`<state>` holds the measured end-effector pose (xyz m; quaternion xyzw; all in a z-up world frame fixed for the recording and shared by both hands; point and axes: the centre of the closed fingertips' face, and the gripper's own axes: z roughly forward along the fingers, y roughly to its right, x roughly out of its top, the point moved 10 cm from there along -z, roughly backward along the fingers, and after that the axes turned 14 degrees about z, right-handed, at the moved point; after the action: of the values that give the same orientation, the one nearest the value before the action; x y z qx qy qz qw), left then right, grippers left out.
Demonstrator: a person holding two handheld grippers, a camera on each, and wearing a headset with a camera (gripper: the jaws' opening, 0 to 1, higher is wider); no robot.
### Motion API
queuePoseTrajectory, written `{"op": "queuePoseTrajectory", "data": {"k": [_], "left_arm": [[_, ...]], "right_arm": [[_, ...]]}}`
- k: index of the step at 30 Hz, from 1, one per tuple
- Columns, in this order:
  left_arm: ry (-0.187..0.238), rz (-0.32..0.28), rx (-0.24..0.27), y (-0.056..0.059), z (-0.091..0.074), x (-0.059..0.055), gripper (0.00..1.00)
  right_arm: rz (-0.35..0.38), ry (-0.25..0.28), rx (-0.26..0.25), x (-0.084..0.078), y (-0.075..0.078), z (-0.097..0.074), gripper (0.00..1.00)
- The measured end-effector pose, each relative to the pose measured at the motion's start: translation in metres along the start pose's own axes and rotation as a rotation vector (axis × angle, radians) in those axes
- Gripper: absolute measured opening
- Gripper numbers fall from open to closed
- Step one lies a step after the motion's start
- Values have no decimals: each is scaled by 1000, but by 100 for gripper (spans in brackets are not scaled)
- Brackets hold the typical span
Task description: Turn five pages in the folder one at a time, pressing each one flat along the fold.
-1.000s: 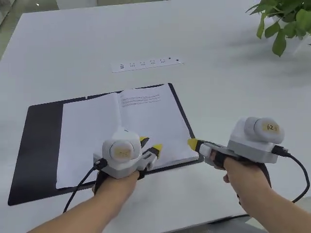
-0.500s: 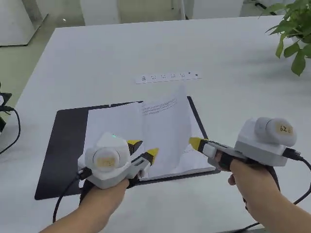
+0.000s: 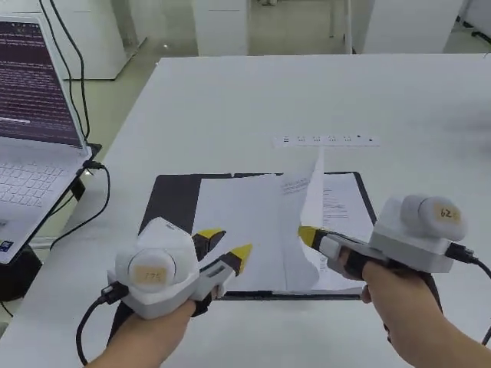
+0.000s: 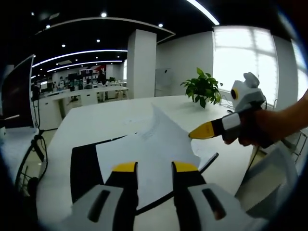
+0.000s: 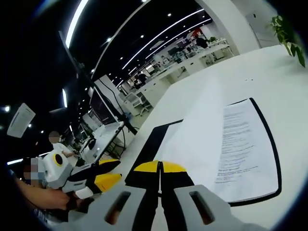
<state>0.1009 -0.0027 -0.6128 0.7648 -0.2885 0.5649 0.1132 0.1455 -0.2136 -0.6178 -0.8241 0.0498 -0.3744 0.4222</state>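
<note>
Head view: folder (image 3: 173,201) open, fold running twelve to six; right gripper (image 3: 307,232) clamps the raised page (image 3: 312,195) at its lower edge. Left gripper (image 3: 222,247), jaws apart, sits at its nine o'clock, nearer the fold. Left gripper view: page at twelve. Right gripper view: jaws together.

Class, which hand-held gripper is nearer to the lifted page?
Right. The right hand-held gripper is shut on the edge of the lifted page; the left hand-held gripper is open over the flat pages beside it, not touching it.

bright even ceiling light, sharp (fisheye edges warp).
</note>
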Motion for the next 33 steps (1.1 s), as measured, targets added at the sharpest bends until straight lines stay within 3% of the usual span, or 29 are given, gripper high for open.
{"op": "queuePoseTrajectory", "data": {"k": [6,13,22,33], "left_arm": [[-30,-2,42,-10,-25,-11,26],[-54,-33,67,-14,-43,-18,26],[-92,-71,84,-24,-56,-33,25],[-151,-113,103,-32,-66,-51,26]], "right_arm": [[-30,-61,19,-12,-14,28,0],[-46,-123,28,-28,-23,58,0],[-53,-203,32,-46,-32,91,0],[-113,-332,23,-79,-38,131,0]]}}
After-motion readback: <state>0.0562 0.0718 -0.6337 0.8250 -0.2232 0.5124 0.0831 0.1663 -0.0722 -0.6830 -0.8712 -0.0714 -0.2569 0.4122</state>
